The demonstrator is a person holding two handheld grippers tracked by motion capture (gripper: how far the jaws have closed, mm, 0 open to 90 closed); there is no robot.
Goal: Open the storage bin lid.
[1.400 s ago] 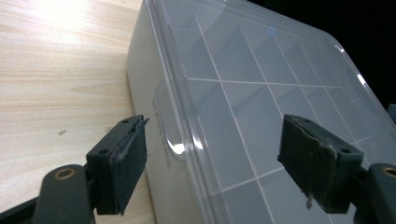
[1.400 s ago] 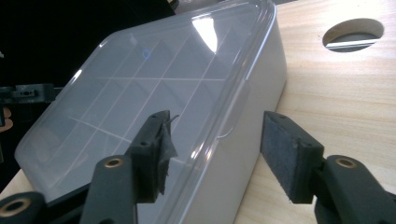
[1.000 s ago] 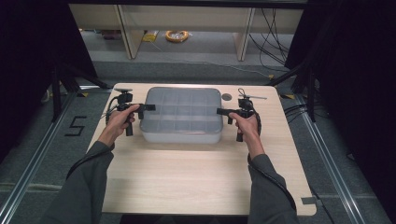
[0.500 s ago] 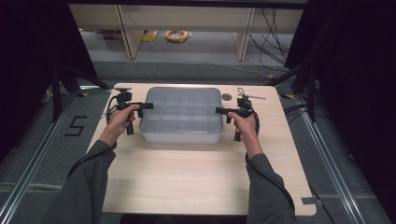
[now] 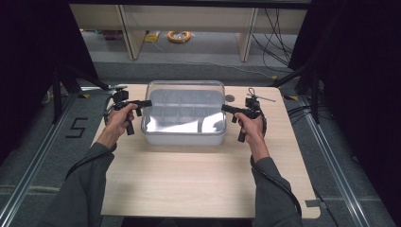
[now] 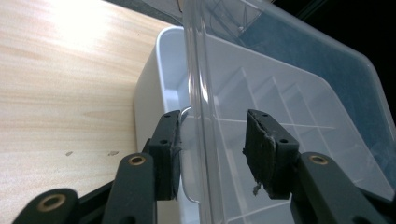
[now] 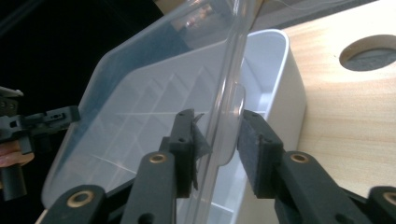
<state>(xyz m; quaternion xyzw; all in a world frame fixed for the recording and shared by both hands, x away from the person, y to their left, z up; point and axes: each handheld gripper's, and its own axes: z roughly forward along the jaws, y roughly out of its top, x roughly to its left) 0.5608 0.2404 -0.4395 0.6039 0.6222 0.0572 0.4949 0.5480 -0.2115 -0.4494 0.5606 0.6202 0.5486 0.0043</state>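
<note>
The wooden desk (image 5: pixel 189 184) lies in front of me, and toward its far half sits the white compartment box (image 5: pixel 184 137), its inside split by thin dividers. Over the box is the clear lid (image 5: pixel 185 101), which my gripper views show lifted at a slant above the white rim rather than seated flat. Just past the box's far right corner there is a round hole in the desk (image 5: pixel 230 98).

My left gripper (image 5: pixel 142 103) comes in at the lid's left edge and my right gripper (image 5: pixel 227 109) at its right edge, well apart, with the box between them.

In the left gripper view my fingers (image 6: pixel 168 154) have just been closing with the lid's edge and its small tab between them. The near pad seems to touch the tab while the other pad still stands off the plastic, so I cannot tell whether the pinch is firm. In the right gripper view my fingers (image 7: pixel 254 154) have likewise just been closing around the lid's rounded tab (image 7: pixel 231 135), and whether both pads press it I cannot tell.
</note>
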